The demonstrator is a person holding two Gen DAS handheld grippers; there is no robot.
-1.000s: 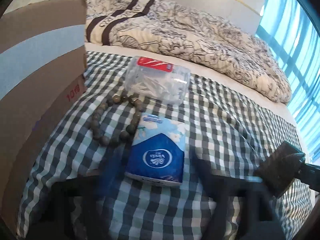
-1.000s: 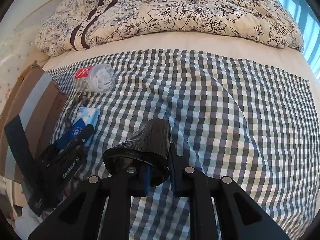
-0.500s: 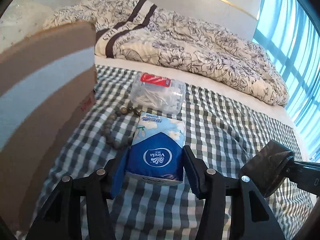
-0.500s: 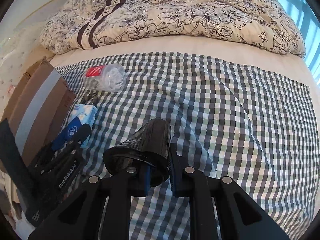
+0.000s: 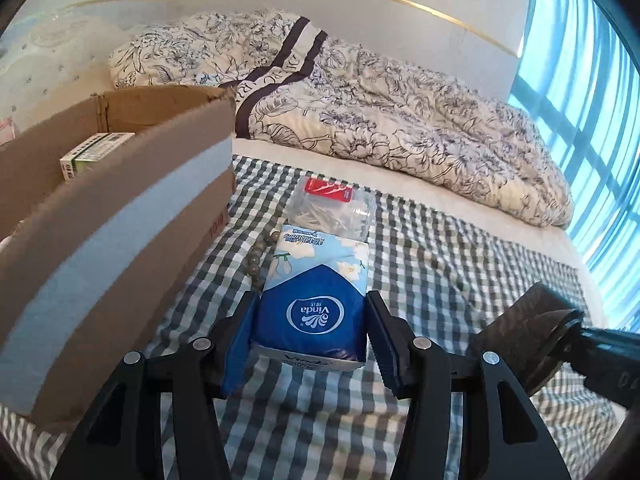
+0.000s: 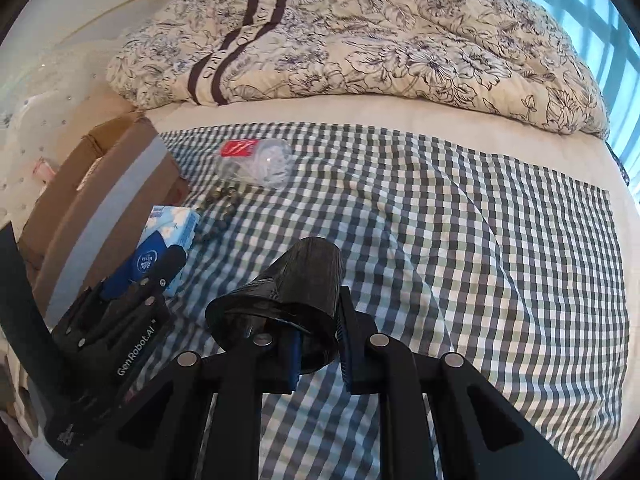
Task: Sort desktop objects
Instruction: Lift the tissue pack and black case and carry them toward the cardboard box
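1. Blue-and-white tissue pack sat clamped between the left gripper fingers, above the checked cloth, just beside the cardboard box.
2. Black cup was held tilted by the right gripper, pinched at its wall.
3. Bead bracelet and clear bag lay on the cloth beyond the pack.
4. A small carton lay inside the box.

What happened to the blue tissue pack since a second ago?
The left tongs closed on the blue Vinda tissue pack and lifted it off the checked cloth beside the open cardboard box. The right tongs kept holding the black cup; beads and clear bag stayed put.
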